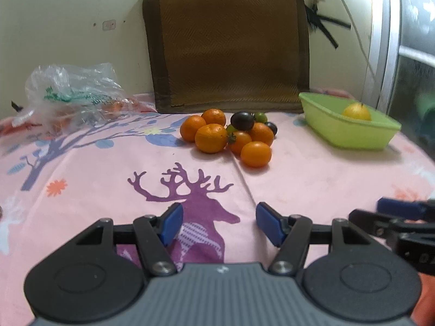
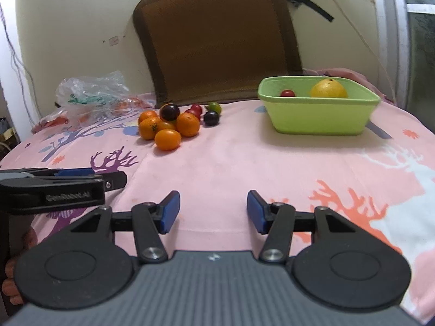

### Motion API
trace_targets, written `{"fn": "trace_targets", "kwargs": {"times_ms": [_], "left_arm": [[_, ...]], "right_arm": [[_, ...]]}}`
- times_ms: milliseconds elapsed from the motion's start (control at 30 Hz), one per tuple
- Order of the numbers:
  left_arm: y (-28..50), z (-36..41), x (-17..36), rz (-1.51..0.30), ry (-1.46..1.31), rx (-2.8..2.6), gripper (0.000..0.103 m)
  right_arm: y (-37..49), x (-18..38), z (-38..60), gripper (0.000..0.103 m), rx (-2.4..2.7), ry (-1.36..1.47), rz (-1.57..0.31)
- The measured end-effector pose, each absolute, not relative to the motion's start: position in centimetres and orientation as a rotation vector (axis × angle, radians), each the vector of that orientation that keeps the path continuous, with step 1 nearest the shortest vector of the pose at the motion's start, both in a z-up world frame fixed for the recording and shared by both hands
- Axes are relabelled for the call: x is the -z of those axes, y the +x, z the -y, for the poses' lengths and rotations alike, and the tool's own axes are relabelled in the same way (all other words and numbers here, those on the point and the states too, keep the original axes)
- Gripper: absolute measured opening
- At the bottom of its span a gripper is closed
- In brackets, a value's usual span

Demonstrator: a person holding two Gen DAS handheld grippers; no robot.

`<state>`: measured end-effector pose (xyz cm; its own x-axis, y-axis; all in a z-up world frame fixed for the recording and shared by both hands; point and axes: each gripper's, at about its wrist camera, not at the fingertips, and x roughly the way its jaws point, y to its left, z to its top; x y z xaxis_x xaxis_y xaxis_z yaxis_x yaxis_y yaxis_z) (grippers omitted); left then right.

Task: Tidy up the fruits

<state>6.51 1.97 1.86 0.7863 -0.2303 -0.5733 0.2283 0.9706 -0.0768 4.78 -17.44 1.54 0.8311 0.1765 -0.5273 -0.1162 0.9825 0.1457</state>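
The right wrist view is showing a small red tomato (image 2: 287,93) lying in the green tub (image 2: 318,119) beside the yellow fruit (image 2: 329,89); from the left wrist view the tub's (image 1: 350,130) near wall is hiding that tomato, and only the yellow fruit (image 1: 356,111) is peeking over the rim. The left gripper (image 1: 219,224) is hovering over the purple deer print with its blue pads spread wide and nothing between them; the right gripper (image 2: 213,212) is likewise standing wide apart and empty, at 3 o'clock of the left one. The fruit pile (image 1: 231,133), oranges mixed with dark, green and red tomatoes, is sitting at 12 o'clock of the left gripper, with the tub at 3 o'clock of the pile, well apart. A pink printed cloth (image 1: 312,179) is covering the surface, a brown woven mat (image 1: 228,46) is leaning on the cream wall, and a crumpled clear bag (image 1: 78,92) is lying at 9 o'clock of the pile. The bag's contents are hard to make out, and the left view's right edge is blurring.
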Motion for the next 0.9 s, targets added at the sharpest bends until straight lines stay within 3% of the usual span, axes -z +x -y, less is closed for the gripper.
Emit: {"fn": "trace_targets", "kwargs": {"times_ms": [133,467,700,800,833,900], "left_arm": [[6.4,-3.3,-2.1,-0.593,-0.087,0.273,0.061],[6.4,-4.3,-2.2,-0.576,-0.161,0.273,0.061],[8.4,-1.5,-2.9,-0.584,-0.036,0.311,0.06],[10.0,-0.3,-3.1,-0.588,-0.009,0.351,0.058],[10.6,0.0,-3.1,-0.593,-0.005,0.362,0.056],[11.4,0.6,-3.0,-0.598,0.011,0.364,0.055]], "right_arm": [[6.7,-2.0,16.1,0.049,-0.199,0.039,-0.572],[14.7,-3.5,14.5,0.048,-0.283,0.032,-0.577],[19.5,-3.3,14.9,0.046,-0.329,0.097,-0.678],[20.3,-3.4,15.0,0.039,-0.352,0.111,-0.681],[20.4,-3.5,15.2,0.026,-0.353,0.112,-0.686],[20.2,-3.5,15.9,0.026,-0.358,0.112,-0.695]]}}
